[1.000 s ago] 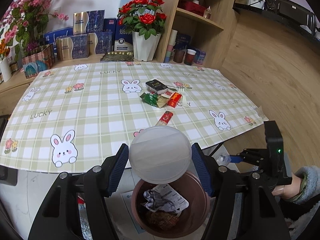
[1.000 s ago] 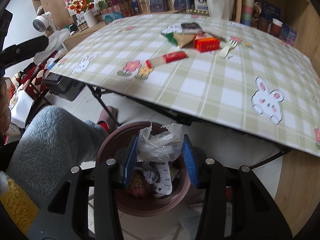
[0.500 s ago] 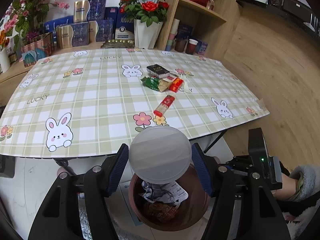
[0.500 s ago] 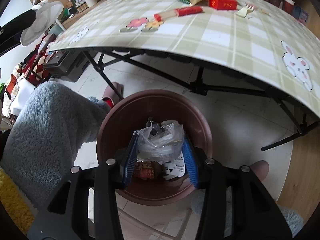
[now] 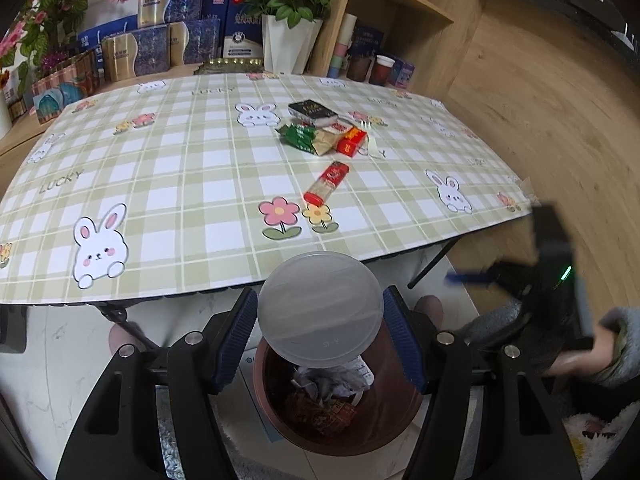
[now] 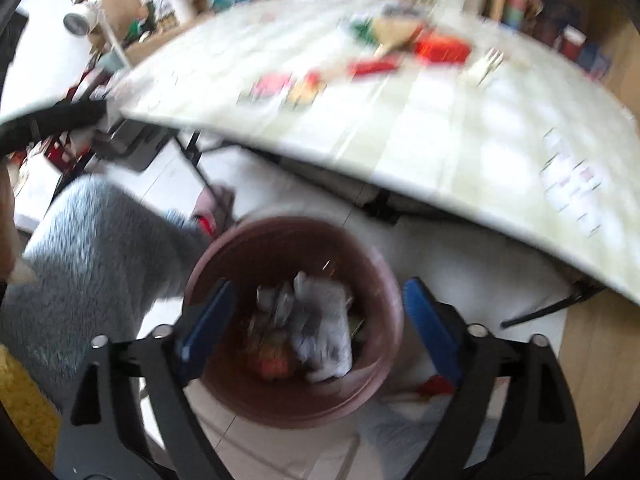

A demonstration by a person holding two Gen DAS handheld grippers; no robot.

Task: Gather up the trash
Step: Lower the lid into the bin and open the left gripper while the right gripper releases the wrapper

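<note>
Over the round brown plastic bin (image 5: 352, 420), the left gripper (image 5: 320, 320) pinched a translucent round plastic lid (image 5: 320, 312). The right gripper (image 6: 316, 316) had just spread its jaws; the crumpled clear plastic bag (image 6: 324, 332), blurred, apparently lay inside the bin.

I hold the left gripper (image 5: 320, 334) tilted downward, its blue pads (image 5: 236, 336) pressing both edges of a round translucent lid (image 5: 320, 312). My right gripper (image 6: 316, 320) also points steeply down; its jaws have just been opening and stand wide apart with nothing pressed between them. In the left wrist view, the right gripper (image 5: 548, 276) appears blurred at the right edge, with my hand (image 5: 576, 360) in a grey sleeve (image 5: 618, 344) gripping its handle.
</note>
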